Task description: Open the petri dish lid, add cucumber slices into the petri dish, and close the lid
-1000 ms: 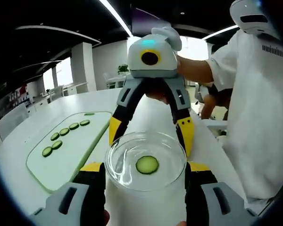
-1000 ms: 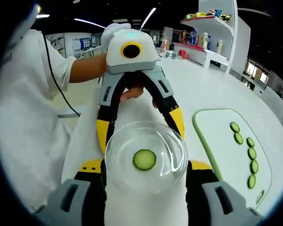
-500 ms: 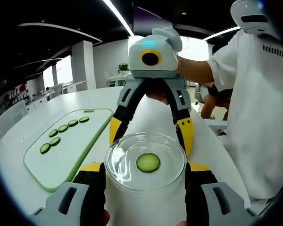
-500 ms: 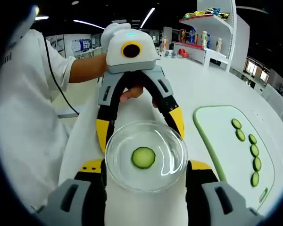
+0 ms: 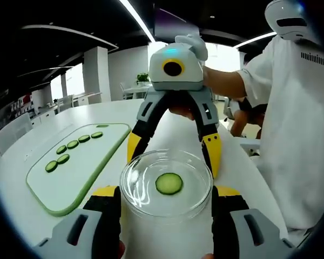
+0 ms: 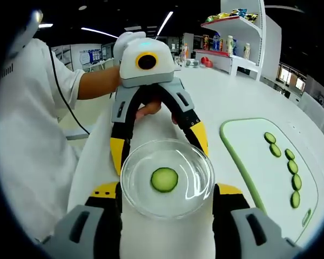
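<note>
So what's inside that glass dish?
One cucumber slice lies flat in the petri dish, which the jaws of both grippers flank. Whether a lid covers it cannot be told.

Petri dish (image 5: pixel 166 183) clamped between both tongs; cucumber slice (image 5: pixel 169 183) inside.

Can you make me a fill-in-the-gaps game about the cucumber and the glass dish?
1. Inside the petri dish lies ____ cucumber slice.
2. The other cucumber slices lie in a row on a pale ____ cutting board.
3. The dish is held between ____ grippers, the left gripper and the right gripper.
4. The person's sleeve is ____.

Missing words: one; green; two; white
</note>
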Tool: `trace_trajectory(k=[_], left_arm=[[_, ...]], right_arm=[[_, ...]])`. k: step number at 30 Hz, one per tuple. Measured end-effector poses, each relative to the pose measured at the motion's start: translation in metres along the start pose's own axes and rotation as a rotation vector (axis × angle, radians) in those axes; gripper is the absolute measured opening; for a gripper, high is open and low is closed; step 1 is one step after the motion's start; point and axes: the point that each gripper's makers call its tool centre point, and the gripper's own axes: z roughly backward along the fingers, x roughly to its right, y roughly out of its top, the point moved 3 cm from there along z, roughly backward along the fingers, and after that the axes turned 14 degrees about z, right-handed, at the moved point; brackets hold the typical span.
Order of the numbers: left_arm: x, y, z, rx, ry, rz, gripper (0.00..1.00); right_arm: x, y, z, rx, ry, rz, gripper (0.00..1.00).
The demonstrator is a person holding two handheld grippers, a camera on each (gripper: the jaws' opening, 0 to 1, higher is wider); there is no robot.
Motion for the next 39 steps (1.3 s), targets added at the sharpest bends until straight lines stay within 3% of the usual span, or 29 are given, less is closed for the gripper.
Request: trace_trajectory(k=[11, 18, 23, 25, 30, 36, 39], left_arm=[[-0.001, 0.001, 0.014, 0.06, 0.025, 0.036, 0.69], [0.002, 0.008, 0.024, 0.111, 0.039, 0.052, 0.7], [0.0, 0.016, 0.032, 0.165, 0.07, 0.068, 0.7], [0.0, 0.02, 0.035, 0.186, 0.086, 0.075, 0.7], [-0.003, 0.038, 0.043, 0.261, 0.14, 0.09, 0.71], [-0.008, 0.039, 0.048, 0.246, 0.283, 0.013, 0.72], [-0.01, 0.047, 0.054, 0.319, 0.353, 0.03, 0.72]], right_arm=[[0.003, -0.007, 0.013, 0.072, -0.06, -0.076, 0.7], [0.0, 0.003, 0.024, 0.144, -0.103, -0.081, 0.7], [0.01, 0.014, 0.034, 0.207, -0.208, -0.077, 0.69], [0.012, 0.013, 0.036, 0.189, -0.244, -0.048, 0.69], [0.011, 0.013, 0.037, 0.187, -0.299, -0.033, 0.69], [0.023, 0.013, 0.052, 0.221, -0.435, -0.072, 0.69], [0.032, 0.015, 0.067, 0.268, -0.513, -0.127, 0.69]])
